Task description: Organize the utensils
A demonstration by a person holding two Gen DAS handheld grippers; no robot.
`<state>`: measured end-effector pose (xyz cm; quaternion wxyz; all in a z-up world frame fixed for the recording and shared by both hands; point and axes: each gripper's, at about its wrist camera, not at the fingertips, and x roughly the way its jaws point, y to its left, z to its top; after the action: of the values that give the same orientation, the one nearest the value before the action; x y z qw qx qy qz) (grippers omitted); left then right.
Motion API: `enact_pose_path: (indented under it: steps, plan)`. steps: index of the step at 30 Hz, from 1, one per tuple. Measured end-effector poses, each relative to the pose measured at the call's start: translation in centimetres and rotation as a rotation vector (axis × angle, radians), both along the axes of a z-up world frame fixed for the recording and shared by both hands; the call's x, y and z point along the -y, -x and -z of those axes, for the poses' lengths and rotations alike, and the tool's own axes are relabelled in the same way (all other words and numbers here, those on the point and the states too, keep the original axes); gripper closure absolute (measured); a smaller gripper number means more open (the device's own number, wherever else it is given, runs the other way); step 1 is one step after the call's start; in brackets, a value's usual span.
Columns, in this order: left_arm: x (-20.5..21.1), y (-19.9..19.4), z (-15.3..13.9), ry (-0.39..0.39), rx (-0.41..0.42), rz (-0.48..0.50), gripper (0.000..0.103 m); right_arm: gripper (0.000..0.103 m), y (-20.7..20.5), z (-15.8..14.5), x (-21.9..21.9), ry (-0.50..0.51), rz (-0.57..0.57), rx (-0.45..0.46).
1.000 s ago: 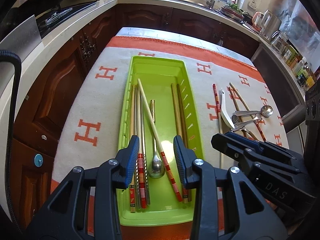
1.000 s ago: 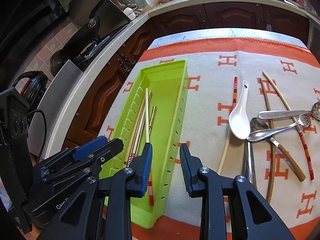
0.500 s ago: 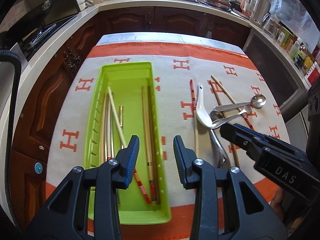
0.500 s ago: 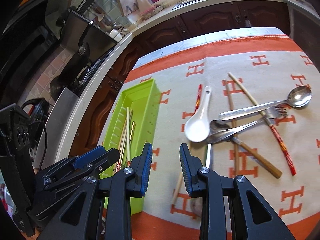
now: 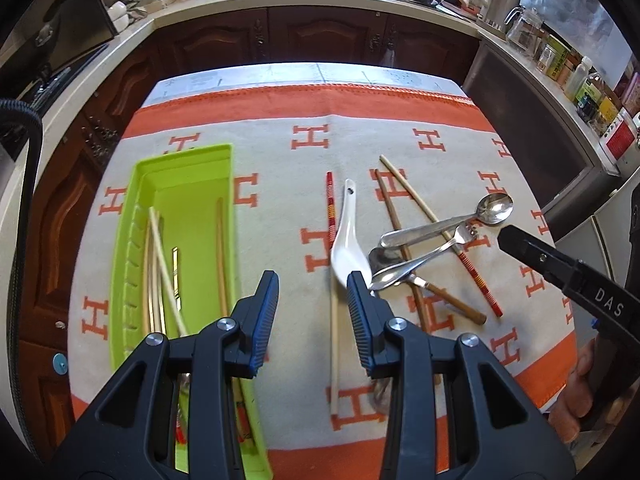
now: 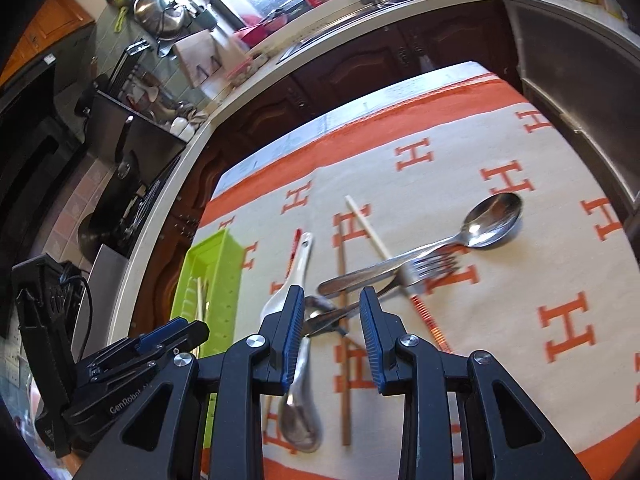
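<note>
On the bench's cloth, toward its right side, lies the loose heap: a white spoon (image 5: pixel 347 240), a fork (image 6: pixel 424 270), a big metal spoon (image 6: pixel 486 220) and crossed chopsticks (image 5: pixel 402 188); the green tray (image 5: pixel 132 240) near the left edge already holds several chopsticks; both the left tool (image 5: pixel 312 300) and right tool (image 6: pixel 328 320) hover part spread, pinching nothing; the step looks like reaching for the next piece; the next move calls for lowering onto one piece lying clear of the tangle.
</note>
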<state>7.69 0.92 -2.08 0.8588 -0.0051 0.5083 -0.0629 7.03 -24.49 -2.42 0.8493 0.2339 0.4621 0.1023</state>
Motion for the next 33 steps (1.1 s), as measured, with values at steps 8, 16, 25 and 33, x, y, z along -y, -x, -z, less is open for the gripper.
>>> enact_pose_path:
  steps: [8, 16, 25, 33]
  plan:
    - [1.4, -5.5, 2.4, 0.041, -0.082, 0.02, 0.071, 0.074, -3.6, 1.1, 2.6, -0.012, -0.024, -0.051]
    - [1.5, -7.7, 6.0, 0.047, -0.194, 0.02, 0.071, 0.074, -8.7, 2.6, 1.3, 0.073, -0.156, -0.114]
    - [1.9, -7.8, 7.8, 0.063, -0.232, 0.019, 0.077, 0.074, -8.4, 3.8, 1.1, 0.019, -0.175, -0.153]
    - [2.1, -7.7, 8.7, 0.112, -0.236, 0.011, 0.098, 0.074, -6.6, 5.2, 2.8, -0.072, -0.137, -0.194]
